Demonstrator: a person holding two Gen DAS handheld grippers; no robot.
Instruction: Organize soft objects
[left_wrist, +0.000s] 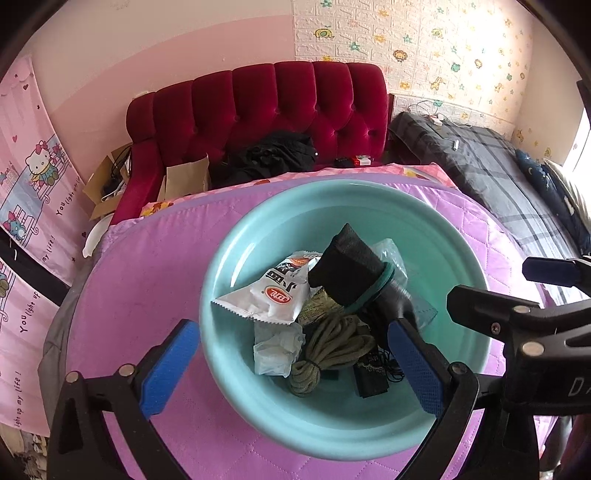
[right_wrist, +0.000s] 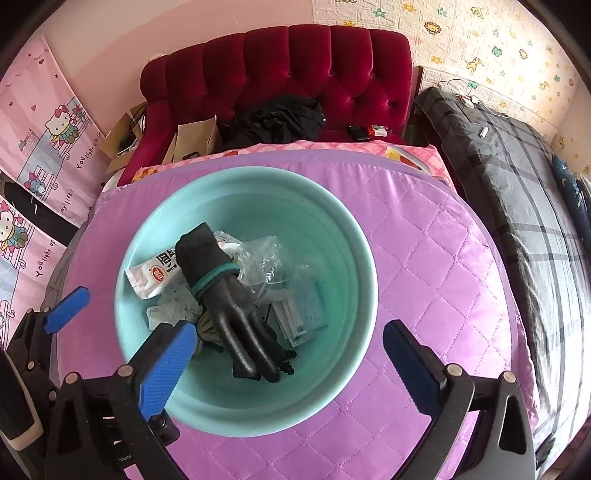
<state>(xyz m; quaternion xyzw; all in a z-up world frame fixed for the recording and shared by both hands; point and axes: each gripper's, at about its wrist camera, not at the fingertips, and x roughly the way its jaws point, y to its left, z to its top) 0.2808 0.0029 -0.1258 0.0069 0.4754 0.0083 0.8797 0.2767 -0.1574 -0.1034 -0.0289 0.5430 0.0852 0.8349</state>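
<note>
A home bedroom: a red tufted sofa (left_wrist: 258, 118) at the top centre, a bed with plaid bedding (left_wrist: 498, 170) at the right, cartoon wallpaper (left_wrist: 443, 40) above

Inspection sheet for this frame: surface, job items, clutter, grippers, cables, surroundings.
Surface: purple quilted cover with a teal basin on it.
Job's things: black glove, white snack packet, coiled rope, clear plastic bag and crumpled tissue, all in the basin.
Clutter: nothing seen on the cover.
Grippers: left gripper and right gripper both open and empty.
Cables: thin black cord in the basin.
Surroundings: red sofa, plaid bed.
</note>
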